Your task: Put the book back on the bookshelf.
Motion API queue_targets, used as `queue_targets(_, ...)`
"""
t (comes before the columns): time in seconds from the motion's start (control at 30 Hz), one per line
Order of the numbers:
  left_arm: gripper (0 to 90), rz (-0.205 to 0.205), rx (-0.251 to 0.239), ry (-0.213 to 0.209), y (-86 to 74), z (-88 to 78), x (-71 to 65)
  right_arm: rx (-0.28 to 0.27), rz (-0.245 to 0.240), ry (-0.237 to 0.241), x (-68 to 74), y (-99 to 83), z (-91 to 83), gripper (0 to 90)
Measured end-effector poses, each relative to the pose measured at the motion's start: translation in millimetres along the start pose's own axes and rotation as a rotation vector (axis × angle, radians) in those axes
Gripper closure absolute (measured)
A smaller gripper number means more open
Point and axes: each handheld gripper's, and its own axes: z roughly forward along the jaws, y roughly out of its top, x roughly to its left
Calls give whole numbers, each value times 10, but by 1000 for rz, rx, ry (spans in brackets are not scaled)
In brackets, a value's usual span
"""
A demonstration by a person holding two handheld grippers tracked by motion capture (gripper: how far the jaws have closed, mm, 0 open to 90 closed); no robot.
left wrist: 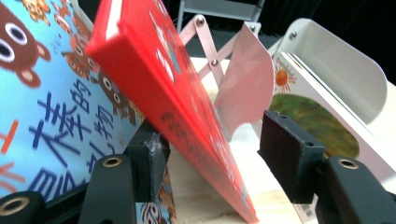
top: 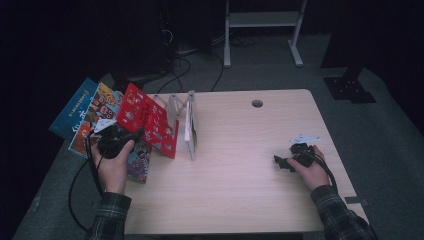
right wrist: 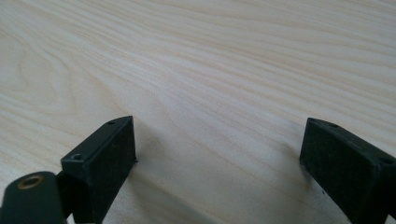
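Note:
A red picture book (top: 145, 120) leans tilted against a white folding book rack (top: 190, 125) at the table's left side. My left gripper (top: 135, 134) is at the book's lower left edge. In the left gripper view the red book (left wrist: 163, 93) runs between the jaws of the left gripper (left wrist: 219, 154); its left pad (left wrist: 149, 158) sits close beside the book, its right pad (left wrist: 289, 158) stands well apart. My right gripper (top: 280, 162) rests on the table at the right. The right gripper (right wrist: 217, 149) is open with only bare wood between its jaws.
Blue illustrated books (top: 80, 112) lie fanned out over the table's (top: 240, 170) left edge, one close behind the red book (left wrist: 46, 102). The rack's pink divider (left wrist: 247, 79) and white divider (left wrist: 336, 70) flank a standing book (left wrist: 317, 121). A cable hole (top: 257, 103) sits at the back.

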Motion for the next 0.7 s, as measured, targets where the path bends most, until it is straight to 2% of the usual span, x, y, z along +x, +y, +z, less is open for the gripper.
queue_targets(0.1, 394, 10, 20, -20, -65, -34, -26, 0, 0, 0, 0, 0, 0, 96)
queue_targets(0.4, 347, 42, 129, -79, -266, -35, -151, -1, 0, 1, 1, -1, 0, 96)
queue_targets(0.63, 302, 95, 225, -145, -415, -6, -322, 0, -3, 3, -2, -4, -4, 94)
queue_targets(0.7, 299, 125, 253, -160, -456, 15, -382, 0, -4, 4, -3, -3, -2, 90)
